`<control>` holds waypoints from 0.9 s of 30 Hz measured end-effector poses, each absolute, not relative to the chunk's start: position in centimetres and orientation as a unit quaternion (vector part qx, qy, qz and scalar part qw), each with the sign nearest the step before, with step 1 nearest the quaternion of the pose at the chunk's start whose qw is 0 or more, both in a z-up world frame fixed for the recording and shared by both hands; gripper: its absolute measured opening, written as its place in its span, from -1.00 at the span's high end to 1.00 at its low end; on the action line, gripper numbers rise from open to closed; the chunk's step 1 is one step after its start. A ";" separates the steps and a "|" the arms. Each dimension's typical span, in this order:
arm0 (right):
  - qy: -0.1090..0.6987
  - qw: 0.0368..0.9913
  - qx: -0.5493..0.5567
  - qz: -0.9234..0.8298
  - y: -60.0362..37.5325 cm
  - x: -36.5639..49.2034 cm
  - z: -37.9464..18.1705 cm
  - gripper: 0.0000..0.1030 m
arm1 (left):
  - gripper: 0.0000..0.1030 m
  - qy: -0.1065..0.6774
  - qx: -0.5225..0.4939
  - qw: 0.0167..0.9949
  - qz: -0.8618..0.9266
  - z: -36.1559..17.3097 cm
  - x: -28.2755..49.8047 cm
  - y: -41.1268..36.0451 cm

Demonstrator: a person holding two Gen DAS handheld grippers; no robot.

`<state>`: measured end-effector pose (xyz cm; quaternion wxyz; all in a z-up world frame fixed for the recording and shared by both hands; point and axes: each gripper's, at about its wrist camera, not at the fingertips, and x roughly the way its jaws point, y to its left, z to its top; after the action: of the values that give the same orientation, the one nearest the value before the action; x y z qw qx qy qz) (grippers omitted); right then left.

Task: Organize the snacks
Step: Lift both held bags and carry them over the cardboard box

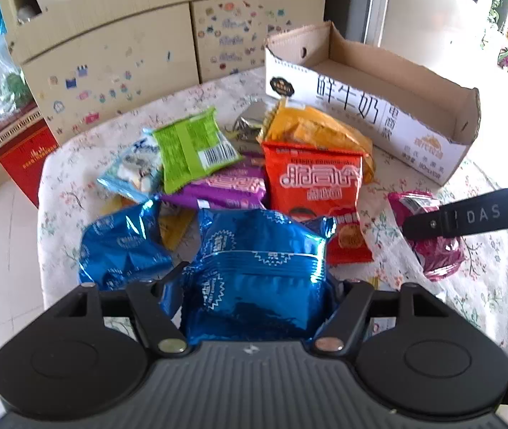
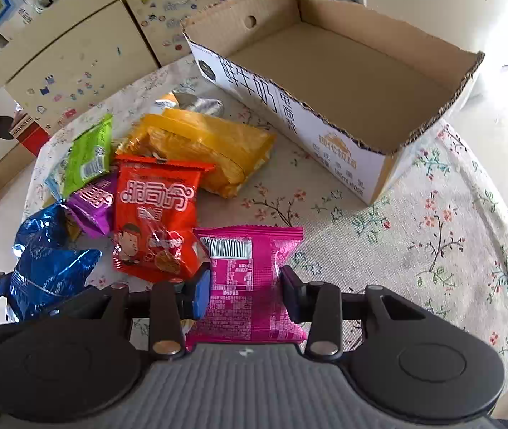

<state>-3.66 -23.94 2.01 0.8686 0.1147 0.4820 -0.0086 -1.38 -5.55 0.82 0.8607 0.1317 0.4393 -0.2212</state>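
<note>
From the left wrist camera, the left gripper (image 1: 250,286) has its two black fingers pressed on the sides of a shiny blue foil snack bag (image 1: 257,279), so the bag sits squeezed between them, probably so it can be carried away. A second crinkly blue foil bag (image 1: 121,246) lies just beside it on the flowery white tablecloth (image 1: 497,279). Behind them the other snacks lie in a loose heap: a red-orange packet with white letters (image 1: 311,193), a purple packet (image 1: 225,189), a green packet with a barcode (image 1: 193,146) and a yellow-orange packet (image 1: 311,132). The long open cardboard box with a white printed side (image 1: 361,107) waits at the back, likely as the home for the snacks. From the right wrist camera, the right gripper (image 2: 245,293) is clamped on a flat pink packet with a barcode (image 2: 250,279), one pad on each long edge, which keeps the thin packet from sliding out. The pink packet is at the near edge of the heap, touching the red-orange packet. The box looks empty inside, so I think the sorting has only begun. The box stands open toward the right gripper, so the pink packet should have an easy way in.
</note>
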 end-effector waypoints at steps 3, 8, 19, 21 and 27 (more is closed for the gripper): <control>0.475 0.873 0.107 -0.005 -23.8 -3.7 2.5 0.09 | -0.36 0.431 0.127 0.866 -0.218 1.3 -1.2 -5.6; 0.458 0.884 0.092 -0.004 -23.7 -3.8 3.2 0.09 | -0.36 0.407 0.132 0.879 -0.212 2.5 -0.9 -6.0; 0.385 0.919 0.081 0.010 -25.4 -4.6 7.7 0.09 | -0.37 0.379 0.096 0.895 -0.214 5.5 1.0 -7.0; 0.373 0.924 0.082 0.009 -26.0 -4.4 8.5 0.09 | -0.37 0.374 0.097 0.896 -0.218 5.9 1.2 -7.6; 0.343 0.934 0.103 -0.016 -28.9 -3.4 10.3 0.09 | -0.38 0.369 0.093 0.895 -0.233 6.5 2.5 -9.8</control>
<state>-3.35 -28.86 10.28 0.9336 0.1025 0.3430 -0.0159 2.50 -9.75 6.55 0.8949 0.0930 0.3693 -0.2328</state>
